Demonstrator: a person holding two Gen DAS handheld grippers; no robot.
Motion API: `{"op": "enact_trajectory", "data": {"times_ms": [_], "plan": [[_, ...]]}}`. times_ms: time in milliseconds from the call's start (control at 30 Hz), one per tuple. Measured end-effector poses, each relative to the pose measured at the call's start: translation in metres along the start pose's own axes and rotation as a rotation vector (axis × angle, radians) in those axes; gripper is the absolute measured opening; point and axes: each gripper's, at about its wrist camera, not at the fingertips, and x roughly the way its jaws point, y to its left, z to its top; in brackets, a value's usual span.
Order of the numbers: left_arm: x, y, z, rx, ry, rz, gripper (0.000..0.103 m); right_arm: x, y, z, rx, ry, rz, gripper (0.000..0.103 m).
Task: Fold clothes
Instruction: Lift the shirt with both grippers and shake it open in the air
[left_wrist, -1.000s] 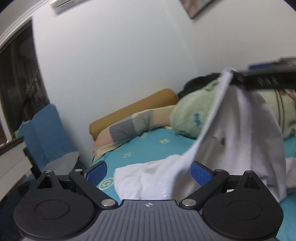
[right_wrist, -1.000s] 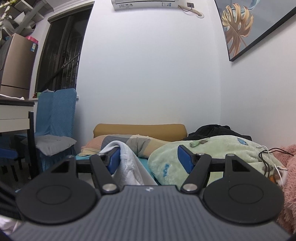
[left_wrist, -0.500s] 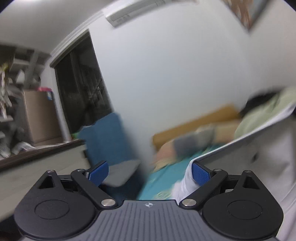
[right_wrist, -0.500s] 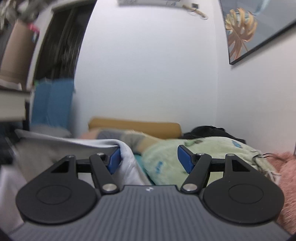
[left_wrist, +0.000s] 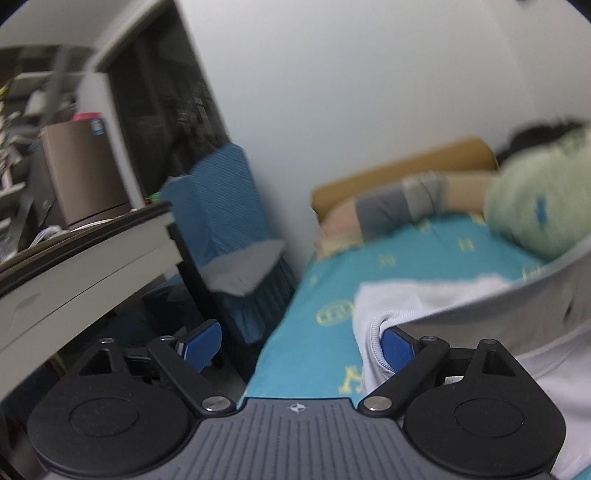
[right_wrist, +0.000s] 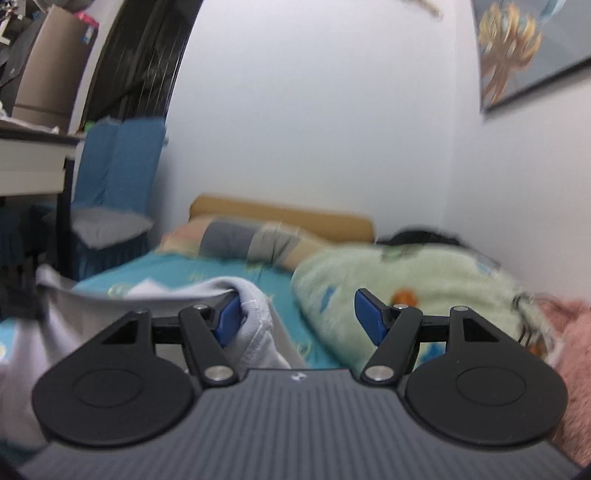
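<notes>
Since a second ago my left tongs have swung left and dropped, so the desk and blue chair now show, and the white garment hangs stretched between my two tools above the teal bedsheet. Both tongs stand wide open. The garment's hem is hooked over the right finger of the left pair and the left finger of my right tongs, with nothing pinched.
</notes>
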Motion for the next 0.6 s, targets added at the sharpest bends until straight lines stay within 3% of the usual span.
{"op": "enact_trajectory", "data": {"times_ms": [100,267,333,400,500,600], "plan": [[-0.014,0.005,0.006,-0.013,-0.045,0.015,0.092,0.01,0.005,-0.007,0.008,0.095,0.084,0.068],[-0.026,0.005,0.008,-0.007,-0.055,0.008,0.093,0.033,0.026,-0.024,-0.04,0.27,0.216,0.068],[-0.031,0.004,0.006,-0.005,-0.055,0.01,0.093,0.037,0.034,-0.029,-0.09,0.284,0.165,0.068],[-0.032,0.004,0.005,-0.006,-0.048,0.003,0.093,0.039,0.033,-0.03,-0.116,0.276,0.051,0.068],[-0.031,0.0,0.001,0.003,-0.034,-0.021,0.094,0.028,0.014,-0.022,-0.052,0.187,-0.098,0.068],[-0.03,-0.012,-0.003,0.041,-0.03,-0.074,0.095,0.009,-0.005,-0.008,0.046,0.073,-0.125,0.068]]}}
